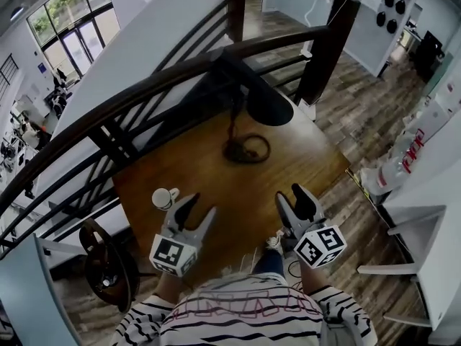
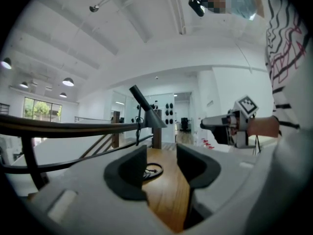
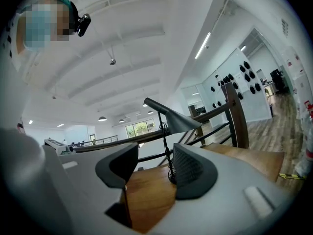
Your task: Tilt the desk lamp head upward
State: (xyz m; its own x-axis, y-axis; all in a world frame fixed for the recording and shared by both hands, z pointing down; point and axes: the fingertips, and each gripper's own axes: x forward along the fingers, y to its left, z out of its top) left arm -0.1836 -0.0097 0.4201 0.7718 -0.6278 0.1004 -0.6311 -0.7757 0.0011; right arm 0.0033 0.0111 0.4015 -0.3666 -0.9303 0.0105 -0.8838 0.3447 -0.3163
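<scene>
Lamp: desk lamp (image 1: 263, 105) sits at the desk's (image 1: 310, 168) far side, head angled down.
Left gripper (image 1: 200, 207): jaws apart, empty.
Right gripper (image 1: 293, 195): also wide open, empty (I want both ready to reach the head).

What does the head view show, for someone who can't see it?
A person in a striped top holds the left tool and the right tool, both open and empty, over the near edge of a wooden table, pointing toward a black desk lamp farther back. A white mug sits beside the left tool; a dark railing curves behind the table.
</scene>
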